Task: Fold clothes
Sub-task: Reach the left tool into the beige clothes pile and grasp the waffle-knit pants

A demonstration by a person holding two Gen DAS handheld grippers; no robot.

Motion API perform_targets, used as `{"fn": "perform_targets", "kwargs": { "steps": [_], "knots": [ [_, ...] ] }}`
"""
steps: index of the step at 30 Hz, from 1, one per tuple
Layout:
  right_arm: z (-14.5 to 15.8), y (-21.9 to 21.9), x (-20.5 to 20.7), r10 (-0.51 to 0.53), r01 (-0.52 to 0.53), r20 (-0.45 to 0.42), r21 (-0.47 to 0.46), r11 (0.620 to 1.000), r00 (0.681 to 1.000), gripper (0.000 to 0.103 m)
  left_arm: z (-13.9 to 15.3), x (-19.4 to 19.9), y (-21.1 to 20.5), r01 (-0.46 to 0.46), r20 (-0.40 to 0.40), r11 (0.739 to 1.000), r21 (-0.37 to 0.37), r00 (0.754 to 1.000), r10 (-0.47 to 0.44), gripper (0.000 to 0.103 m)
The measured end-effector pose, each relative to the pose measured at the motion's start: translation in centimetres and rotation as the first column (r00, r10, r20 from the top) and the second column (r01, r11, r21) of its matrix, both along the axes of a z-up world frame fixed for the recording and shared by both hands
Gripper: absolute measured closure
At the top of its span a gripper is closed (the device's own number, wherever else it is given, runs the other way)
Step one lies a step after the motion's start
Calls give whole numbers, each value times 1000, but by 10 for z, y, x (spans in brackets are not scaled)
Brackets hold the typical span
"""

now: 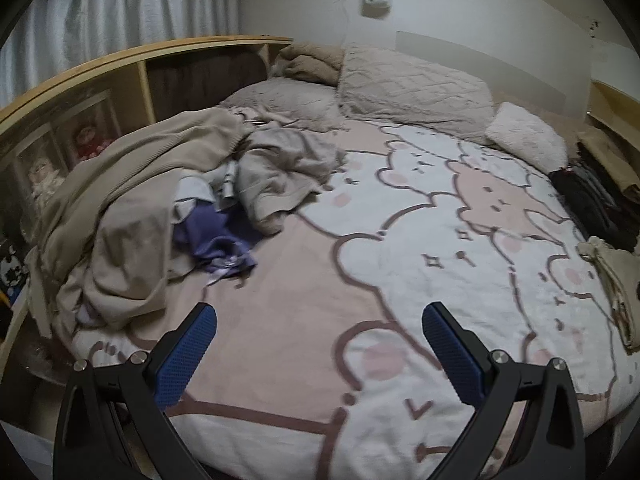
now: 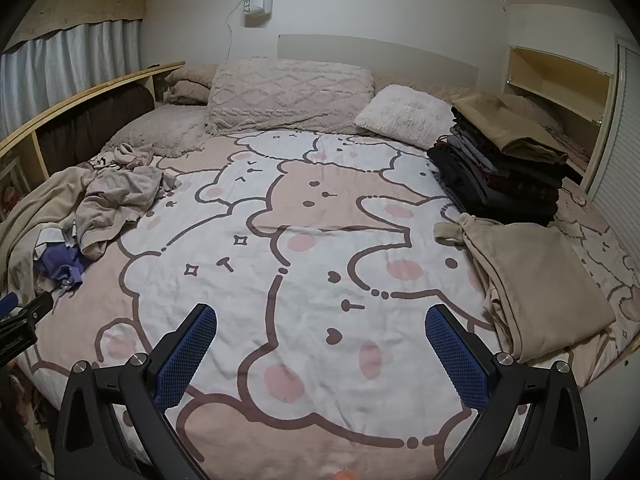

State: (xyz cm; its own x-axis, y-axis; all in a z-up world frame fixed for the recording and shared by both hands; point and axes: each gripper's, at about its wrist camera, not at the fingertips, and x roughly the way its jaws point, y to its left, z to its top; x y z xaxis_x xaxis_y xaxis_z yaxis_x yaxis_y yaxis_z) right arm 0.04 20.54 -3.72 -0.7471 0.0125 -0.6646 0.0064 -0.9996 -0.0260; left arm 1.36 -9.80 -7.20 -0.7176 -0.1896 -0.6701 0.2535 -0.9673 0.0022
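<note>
Bed (image 2: 304, 216) with bear-print blanket, middle bare. My left gripper (image 1: 320, 316) and right gripper (image 2: 322, 318) both spread wide, holding nothing. Unfolded heap (image 1: 160, 208) at left; folded stack (image 2: 500, 176) and folded beige piece (image 2: 540, 280) at right. Between garments, I judge; next, reach left, pinch edge of one.

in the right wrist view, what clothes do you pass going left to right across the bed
purple garment → crumpled grey top → stack of dark folded clothes → folded beige garment
</note>
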Motion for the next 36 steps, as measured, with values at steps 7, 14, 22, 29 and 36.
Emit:
{"fn": "perform_targets", "kwargs": {
  "steps": [7, 14, 22, 29, 36],
  "knots": [
    [-7, -8, -3, 7, -7, 20, 10, 1000, 1000, 0, -9, 10, -43, -90, 4, 996, -7, 996, 90, 0],
    [-10, -19, -6, 20, -21, 31, 33, 999, 999, 0, -18, 22, -96, -203, 1, 979, -23, 979, 203, 13],
    [-13, -31, -11, 25, -28, 47, 56, 998, 999, 0, -27, 51, -170, -377, -106, 919, -118, 925, 366, 29],
    [-16, -47, -13, 54, -59, 59, 88, 994, 997, 0, -26, 43, -201, -451, -213, 851, -268, 889, 404, 29],
    [-17, -55, -16, 51, -59, 68, 120, 991, 996, 0, -25, 11, -202, -427, -256, 780, -458, 903, 345, 35]
  ]
}}
